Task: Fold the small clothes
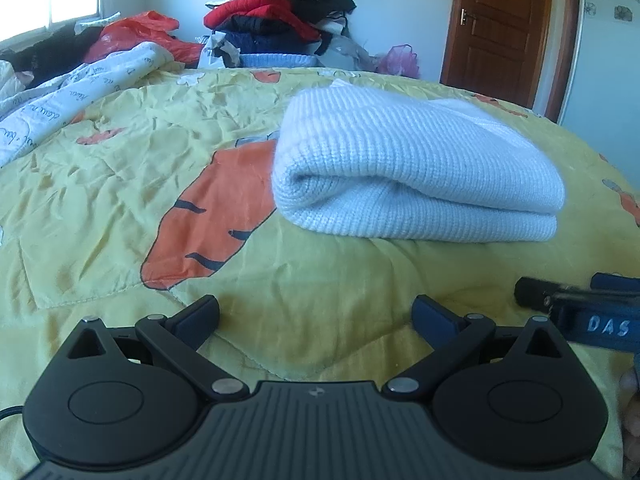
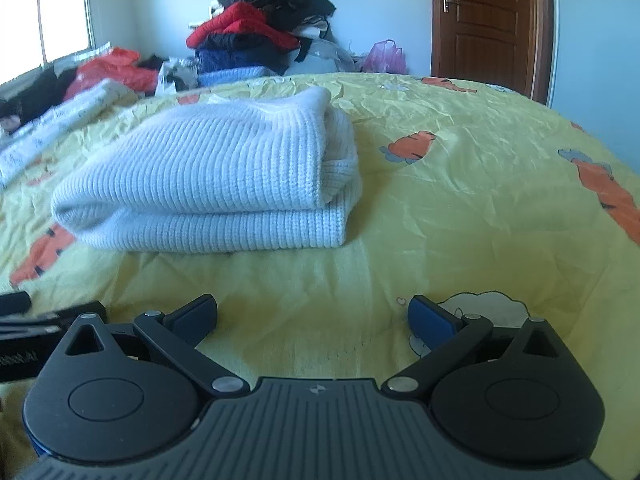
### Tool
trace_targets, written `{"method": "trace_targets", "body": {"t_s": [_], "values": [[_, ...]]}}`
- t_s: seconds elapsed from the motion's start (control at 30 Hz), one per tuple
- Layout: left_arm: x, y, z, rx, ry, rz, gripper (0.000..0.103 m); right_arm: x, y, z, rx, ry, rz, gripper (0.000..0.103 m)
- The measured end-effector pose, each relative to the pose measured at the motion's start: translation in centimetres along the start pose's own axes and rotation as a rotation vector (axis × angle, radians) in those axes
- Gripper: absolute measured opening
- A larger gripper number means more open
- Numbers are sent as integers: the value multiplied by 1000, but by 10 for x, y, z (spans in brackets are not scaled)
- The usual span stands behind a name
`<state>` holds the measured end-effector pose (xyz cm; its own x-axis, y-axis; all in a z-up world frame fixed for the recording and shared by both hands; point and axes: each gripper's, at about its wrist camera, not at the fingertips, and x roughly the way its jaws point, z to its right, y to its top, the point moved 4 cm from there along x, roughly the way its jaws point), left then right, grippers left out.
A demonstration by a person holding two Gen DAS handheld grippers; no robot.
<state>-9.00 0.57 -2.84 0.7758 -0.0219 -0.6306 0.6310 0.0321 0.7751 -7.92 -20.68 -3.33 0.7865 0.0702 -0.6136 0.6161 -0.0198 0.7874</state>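
A white ribbed knit garment (image 1: 400, 168) lies folded in a thick bundle on the yellow carrot-print quilt (image 1: 120, 200). It also shows in the right wrist view (image 2: 216, 184). My left gripper (image 1: 316, 312) is open and empty, low over the quilt, short of the bundle's near edge. My right gripper (image 2: 312, 314) is open and empty, also short of the bundle, which lies ahead and to its left. The right gripper's side shows at the right edge of the left wrist view (image 1: 580, 308).
A tall pile of red, black and navy clothes (image 1: 280, 16) stands at the far side of the bed. A white printed blanket (image 1: 60, 92) and a red plastic bag (image 1: 136, 32) lie at the far left. A brown door (image 1: 504, 20) is at the back right.
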Motion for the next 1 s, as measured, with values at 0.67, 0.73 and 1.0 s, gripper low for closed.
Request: {"method": "trace_targets", "body": {"t_s": [0.67, 0.73, 1.0], "values": [[-29, 46, 3, 31, 18, -25, 103, -7, 22, -13, -9, -73, -165, 103], [-25, 48, 4, 44, 27, -36, 103, -5, 26, -12, -8, -71, -170, 103], [-15, 54, 4, 53, 23, -73, 103, 3, 31, -6, 15, -83, -217, 103]]}}
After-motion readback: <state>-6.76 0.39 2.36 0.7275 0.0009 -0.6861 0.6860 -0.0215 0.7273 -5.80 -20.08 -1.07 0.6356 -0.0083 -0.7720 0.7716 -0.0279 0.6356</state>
